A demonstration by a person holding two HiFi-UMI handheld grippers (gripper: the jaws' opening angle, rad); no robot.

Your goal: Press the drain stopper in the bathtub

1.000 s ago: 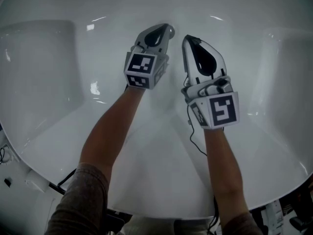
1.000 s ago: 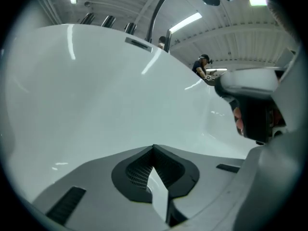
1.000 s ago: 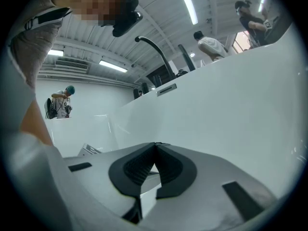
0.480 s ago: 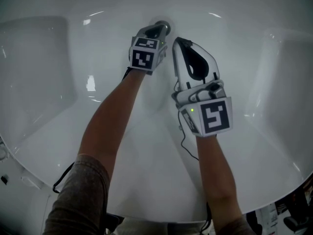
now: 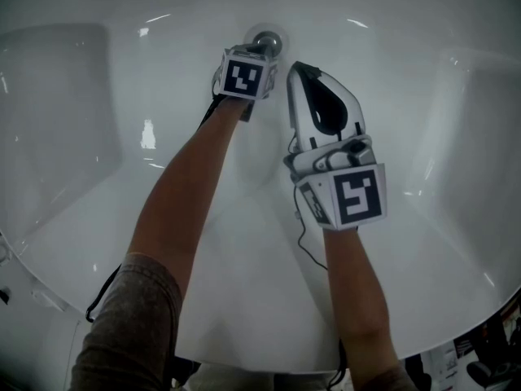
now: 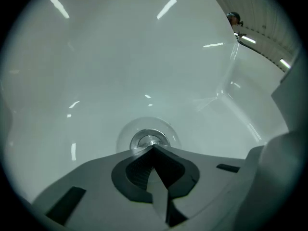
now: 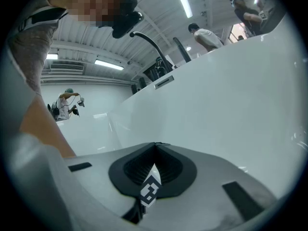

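Both jaw pairs together and empty, my left gripper (image 6: 153,148) should press squarely down on the round chrome drain stopper (image 6: 146,140).

The stopper (image 5: 267,41) sits in the floor of the tub (image 5: 423,112), at the far side, about midway between left and right. The left gripper (image 5: 262,51) is at the near edge of the stopper, with its tips over this edge. The right gripper (image 5: 298,68) is just to the right of the left one, a little nearer, and apart from the stopper. A cable (image 5: 299,233) hangs beside the right forearm (image 5: 358,292), on its left. The left forearm (image 5: 183,194) comes in from the near left.
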